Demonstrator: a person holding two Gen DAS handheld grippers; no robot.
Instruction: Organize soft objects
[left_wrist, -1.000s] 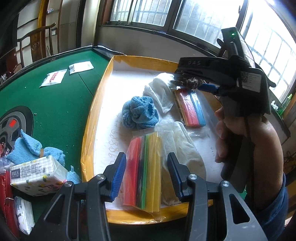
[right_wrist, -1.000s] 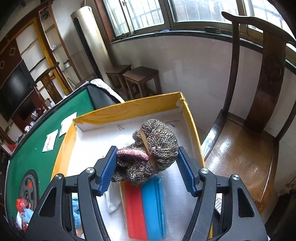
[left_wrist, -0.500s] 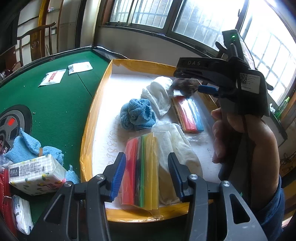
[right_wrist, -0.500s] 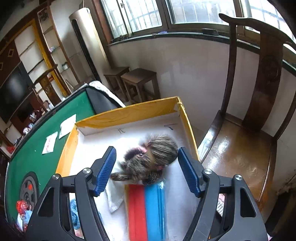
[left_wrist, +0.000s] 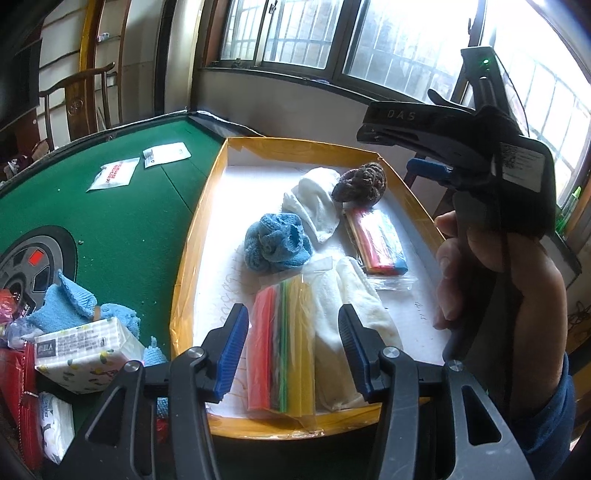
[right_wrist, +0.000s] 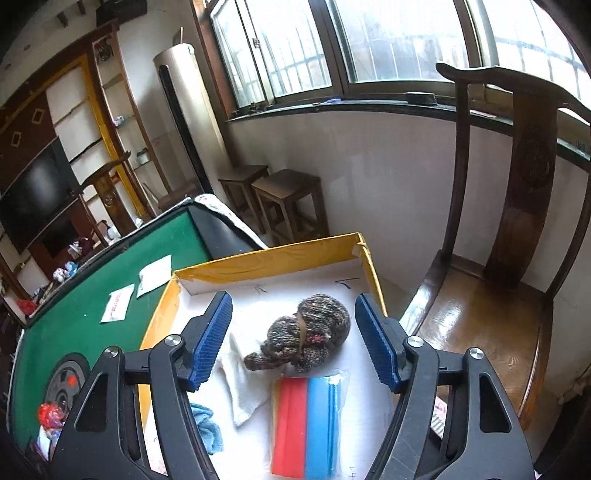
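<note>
The right gripper (right_wrist: 293, 341) is hanging wide and empty above the far end of the yellow-rimmed box (left_wrist: 192, 236), with the brown knitted bundle (right_wrist: 301, 341) lying loose on the box floor between its spread fingers but below them, so the placing step looks finished. That bundle is resting at the far end of the box, touching the bagged red-and-blue pack (right_wrist: 304, 421) and just beside a white cloth (right_wrist: 242, 384). The left gripper (left_wrist: 291, 350) is also gaping with nothing in it, over the near end of the box. Outside the box, near its left wall, blue knitted pieces (left_wrist: 62, 306) are waiting; fetching one seems the likely next move.
</note>
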